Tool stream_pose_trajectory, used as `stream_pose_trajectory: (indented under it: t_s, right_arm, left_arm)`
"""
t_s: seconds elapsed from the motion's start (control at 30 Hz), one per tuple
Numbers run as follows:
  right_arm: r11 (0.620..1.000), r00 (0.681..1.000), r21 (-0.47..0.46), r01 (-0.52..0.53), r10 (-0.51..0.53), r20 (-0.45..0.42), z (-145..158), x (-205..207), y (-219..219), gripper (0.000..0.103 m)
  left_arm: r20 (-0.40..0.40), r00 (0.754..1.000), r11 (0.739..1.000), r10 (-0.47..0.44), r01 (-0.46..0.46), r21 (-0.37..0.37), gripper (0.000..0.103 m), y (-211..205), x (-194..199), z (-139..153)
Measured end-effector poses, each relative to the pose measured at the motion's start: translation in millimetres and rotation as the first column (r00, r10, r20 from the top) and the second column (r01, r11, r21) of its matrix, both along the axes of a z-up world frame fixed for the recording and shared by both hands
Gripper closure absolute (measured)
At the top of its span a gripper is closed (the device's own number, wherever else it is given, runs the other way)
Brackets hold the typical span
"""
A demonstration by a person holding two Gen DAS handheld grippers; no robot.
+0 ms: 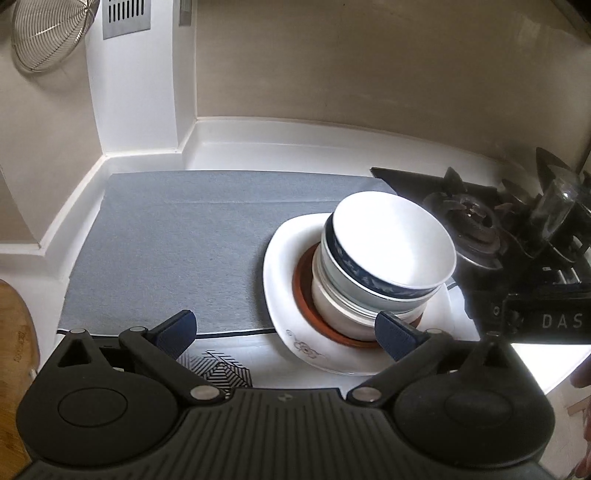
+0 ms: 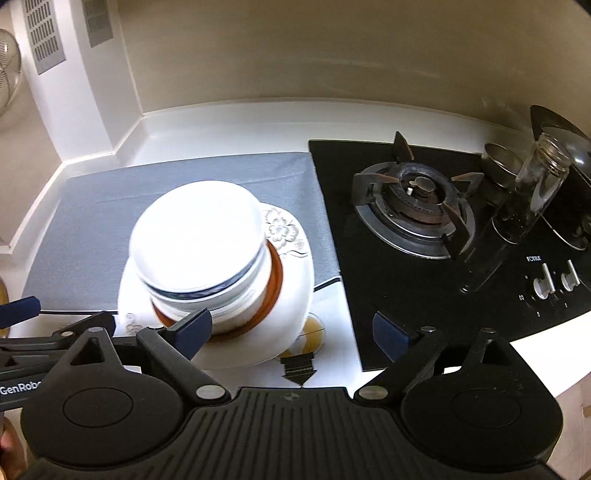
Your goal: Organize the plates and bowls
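Note:
A stack of white bowls (image 1: pixel 391 251), one with a blue patterned band, stands on a brown-rimmed plate (image 1: pixel 304 291) that lies on a large white flowered plate (image 1: pixel 284 295). The pile rests at the right end of a grey mat (image 1: pixel 177 240). My left gripper (image 1: pixel 286 332) is open and empty, just in front of the pile, its right fingertip near the bowls. In the right wrist view the same stack (image 2: pixel 199 236) sits on the flowered plate (image 2: pixel 291 266). My right gripper (image 2: pixel 291 330) is open and empty, to the front right of the pile.
A black gas hob (image 2: pixel 417 206) with a burner lies right of the mat. A glass jar (image 2: pixel 535 184), a steel cup and a lid stand at its far side. A wire strainer (image 1: pixel 48 33) hangs on the left wall. A wooden board (image 1: pixel 14 332) sits at the left edge.

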State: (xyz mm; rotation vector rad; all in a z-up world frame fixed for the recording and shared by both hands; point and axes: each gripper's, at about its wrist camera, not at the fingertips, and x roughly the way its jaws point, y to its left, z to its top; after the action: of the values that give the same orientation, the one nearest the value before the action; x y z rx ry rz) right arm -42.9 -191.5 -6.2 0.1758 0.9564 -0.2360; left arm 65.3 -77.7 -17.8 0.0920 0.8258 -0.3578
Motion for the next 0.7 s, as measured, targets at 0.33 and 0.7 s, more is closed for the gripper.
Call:
stream_pose_trajectory:
  t_s: [0.33,0.7]
  right_arm:
    - [0.999,0.999,-0.013,-0.048,0.048,0.019,4,8,9,0.008]
    - [0.999,0.999,-0.007,-0.054,0.054,0.008,0,11,9,0.008]
  left_arm:
    - [0.015,0.999,0.999,0.037,-0.037,0.008,0.000,2,2,3]
    - [0.020,0.999,0.999,0.042,-0.042,0.018,0.000,3,1,0]
